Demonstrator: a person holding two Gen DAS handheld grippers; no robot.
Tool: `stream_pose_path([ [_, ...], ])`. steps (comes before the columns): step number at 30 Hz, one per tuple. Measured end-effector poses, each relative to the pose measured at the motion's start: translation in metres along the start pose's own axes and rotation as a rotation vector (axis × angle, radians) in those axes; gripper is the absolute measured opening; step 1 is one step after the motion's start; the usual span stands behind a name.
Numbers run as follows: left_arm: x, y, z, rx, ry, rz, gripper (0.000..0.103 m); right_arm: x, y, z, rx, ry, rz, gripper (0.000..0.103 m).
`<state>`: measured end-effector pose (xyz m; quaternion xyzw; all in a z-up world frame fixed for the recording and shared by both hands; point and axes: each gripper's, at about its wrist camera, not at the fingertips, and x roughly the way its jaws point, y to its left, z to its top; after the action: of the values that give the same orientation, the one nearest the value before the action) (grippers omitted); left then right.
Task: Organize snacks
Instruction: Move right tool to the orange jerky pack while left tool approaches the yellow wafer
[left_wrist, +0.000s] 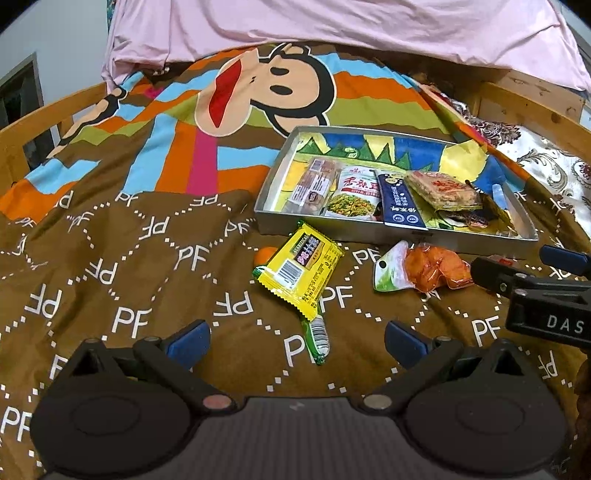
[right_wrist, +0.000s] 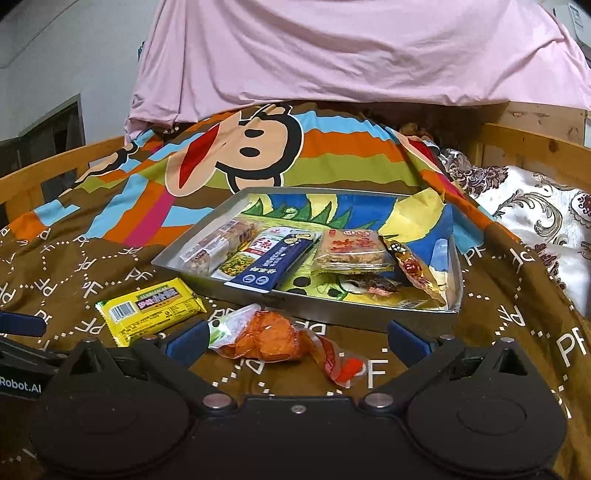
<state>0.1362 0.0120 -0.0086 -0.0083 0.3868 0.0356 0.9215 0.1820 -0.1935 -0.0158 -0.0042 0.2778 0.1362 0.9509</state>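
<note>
A metal tray (left_wrist: 399, 234) (right_wrist: 354, 315) lies on the bed and holds several snack packets. In front of it on the blanket lie a yellow snack packet (left_wrist: 301, 267) (right_wrist: 151, 310), a thin green packet (left_wrist: 317, 338) and a clear bag of orange snacks (left_wrist: 430, 267) (right_wrist: 273, 336). My left gripper (left_wrist: 297, 341) is open and empty, just in front of the yellow and green packets. My right gripper (right_wrist: 297, 338) is open, with the orange bag lying between its fingers; it also shows at the right edge of the left wrist view (left_wrist: 524, 264).
The bed has a brown "PF" blanket (left_wrist: 110, 258) with a cartoon monkey print, a wooden rail (left_wrist: 22, 133) on the left, a pink sheet (right_wrist: 351, 51) behind and a floral pillow (right_wrist: 535, 206) at the right.
</note>
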Motion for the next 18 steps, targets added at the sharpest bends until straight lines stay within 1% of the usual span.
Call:
stream_pose_path([
  [5,0.006,-0.001,0.003,-0.02,0.007,0.006,0.102,0.005,-0.004,-0.005,-0.005,0.015,-0.004,0.102],
  [10,0.011,-0.002,0.007,-0.025,-0.001,0.004,0.102,0.003,-0.004,-0.009,-0.042,-0.002,-0.016,0.102],
  [15,0.022,0.001,0.012,-0.032,0.009,0.0,0.102,0.003,-0.003,-0.011,-0.068,-0.037,0.01,0.102],
  [18,0.031,0.002,0.015,-0.021,0.021,0.006,0.102,0.008,-0.004,-0.011,-0.075,-0.032,0.029,0.102],
])
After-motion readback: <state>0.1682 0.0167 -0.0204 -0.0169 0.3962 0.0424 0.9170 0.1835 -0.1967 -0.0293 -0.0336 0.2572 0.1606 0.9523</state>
